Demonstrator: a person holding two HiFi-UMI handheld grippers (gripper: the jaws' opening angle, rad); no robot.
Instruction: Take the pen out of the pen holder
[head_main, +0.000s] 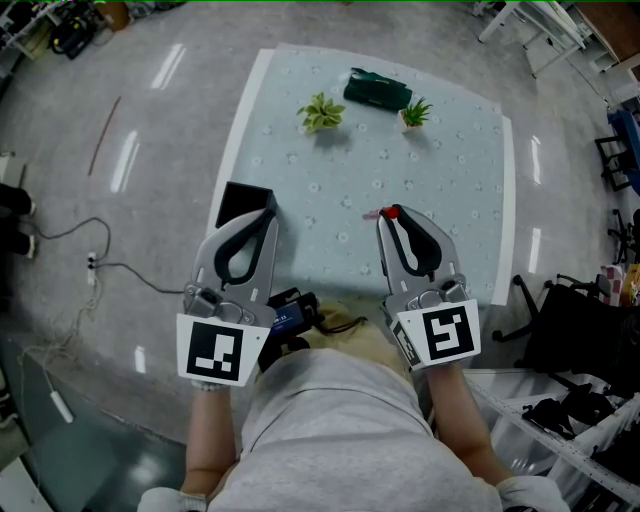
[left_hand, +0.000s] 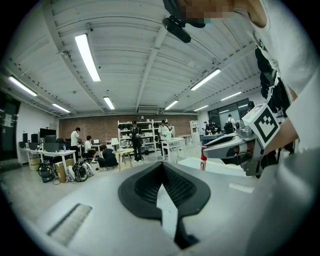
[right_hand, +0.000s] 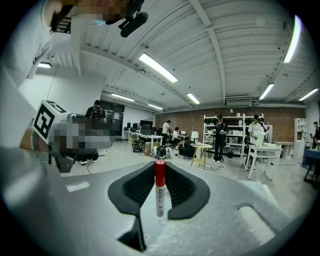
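A white pen with a red cap (right_hand: 159, 186) stands between the jaws of my right gripper (right_hand: 159, 167), which is shut on it. In the head view the red cap (head_main: 392, 212) shows at the tip of the right gripper (head_main: 392, 216), over the near middle of the table (head_main: 440, 180). My left gripper (head_main: 268, 213) is level beside it, its jaws together with nothing between them (left_hand: 162, 166). A black box-shaped thing (head_main: 240, 199), possibly the pen holder, sits at the table's left edge, partly hidden by the left gripper.
At the table's far side lie a dark green pouch (head_main: 377, 90) and two small potted plants (head_main: 321, 112) (head_main: 415, 113). Cables (head_main: 110, 265) trail on the floor at left. A black chair (head_main: 570, 330) and racks stand at right. People and desks (left_hand: 100, 155) fill the far room.
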